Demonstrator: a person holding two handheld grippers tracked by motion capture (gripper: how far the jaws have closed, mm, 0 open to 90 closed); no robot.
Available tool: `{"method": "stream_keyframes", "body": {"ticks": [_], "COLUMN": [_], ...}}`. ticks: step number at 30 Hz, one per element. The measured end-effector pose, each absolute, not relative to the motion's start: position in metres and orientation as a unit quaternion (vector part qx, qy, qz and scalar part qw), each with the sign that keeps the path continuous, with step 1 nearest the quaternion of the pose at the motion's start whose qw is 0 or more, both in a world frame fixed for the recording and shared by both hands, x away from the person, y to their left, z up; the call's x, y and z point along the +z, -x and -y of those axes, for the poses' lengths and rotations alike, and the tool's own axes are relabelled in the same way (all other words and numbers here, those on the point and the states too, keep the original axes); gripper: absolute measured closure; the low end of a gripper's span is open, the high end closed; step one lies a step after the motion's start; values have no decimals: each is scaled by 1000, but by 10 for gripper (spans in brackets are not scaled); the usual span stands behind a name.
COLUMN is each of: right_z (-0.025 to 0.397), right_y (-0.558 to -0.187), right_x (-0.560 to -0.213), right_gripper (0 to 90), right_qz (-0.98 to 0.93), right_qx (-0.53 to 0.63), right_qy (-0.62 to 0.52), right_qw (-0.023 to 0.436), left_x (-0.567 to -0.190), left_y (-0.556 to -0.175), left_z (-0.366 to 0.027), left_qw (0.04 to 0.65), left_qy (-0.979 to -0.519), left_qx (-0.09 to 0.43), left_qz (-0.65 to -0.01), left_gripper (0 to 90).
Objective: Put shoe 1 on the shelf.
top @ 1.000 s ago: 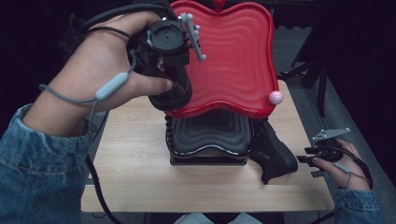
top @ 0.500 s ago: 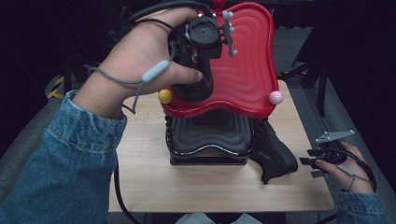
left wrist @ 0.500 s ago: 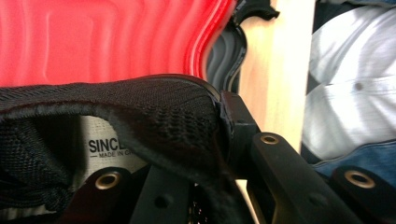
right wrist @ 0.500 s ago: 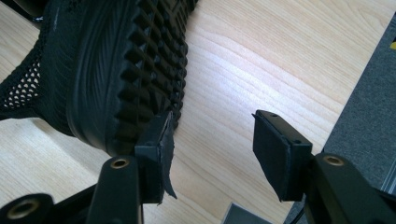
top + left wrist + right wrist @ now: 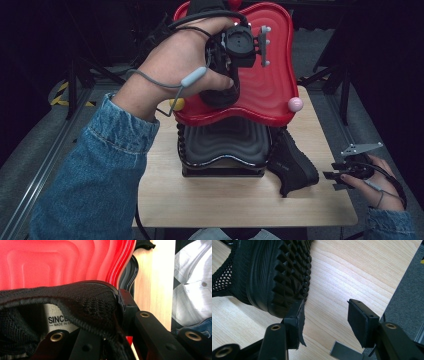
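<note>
black mesh shoe (image 5: 75, 305) sits clamped in the left gripper (image 5: 235, 60) over a red tray (image 5: 270, 85), apparently lifted, while the right gripper (image 5: 324, 312) gapes wide beside another shoe (image 5: 269, 272).

We see a glossy red tray (image 5: 270, 95) with stepped concentric ridges, stacked above a black tray (image 5: 225, 145) ribbed the same way, both on a pale wood-grain table (image 5: 240, 200). A pink ball (image 5: 295, 104) and a yellow ball (image 5: 176, 104) sit at the red tray's edges. We note a black mesh shoe (image 5: 82, 302) with a beige inner label printed in black letters, and a second black shoe (image 5: 292, 165) whose sole (image 5: 284, 272) carries a diamond-stud tread. The sleeve (image 5: 95, 180) is blue denim; the floor (image 5: 30, 150) is grey with yellow-and-black striped tape (image 5: 62, 95).
</note>
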State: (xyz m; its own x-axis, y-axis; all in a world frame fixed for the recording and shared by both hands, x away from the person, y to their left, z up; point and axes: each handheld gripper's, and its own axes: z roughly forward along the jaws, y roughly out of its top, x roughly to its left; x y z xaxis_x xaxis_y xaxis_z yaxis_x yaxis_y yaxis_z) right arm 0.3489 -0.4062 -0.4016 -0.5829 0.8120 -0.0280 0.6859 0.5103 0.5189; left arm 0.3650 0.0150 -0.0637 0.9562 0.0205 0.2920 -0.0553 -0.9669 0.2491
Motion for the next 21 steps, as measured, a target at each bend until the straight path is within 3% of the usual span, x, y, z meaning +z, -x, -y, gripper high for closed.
{"method": "stream_keyframes", "body": {"ticks": [21], "right_z": [403], "right_y": [-350], "right_x": [-406], "right_gripper": [478], "right_qz": [-861], "right_qx": [225], "right_qy": [-438], "right_qw": [126], "left_x": [-72], "left_y": [-361], "left_z": [-9], "left_qw": [122], "left_qy": [-981], "left_qx": [146], "left_qz": [49], "left_gripper": [818]}}
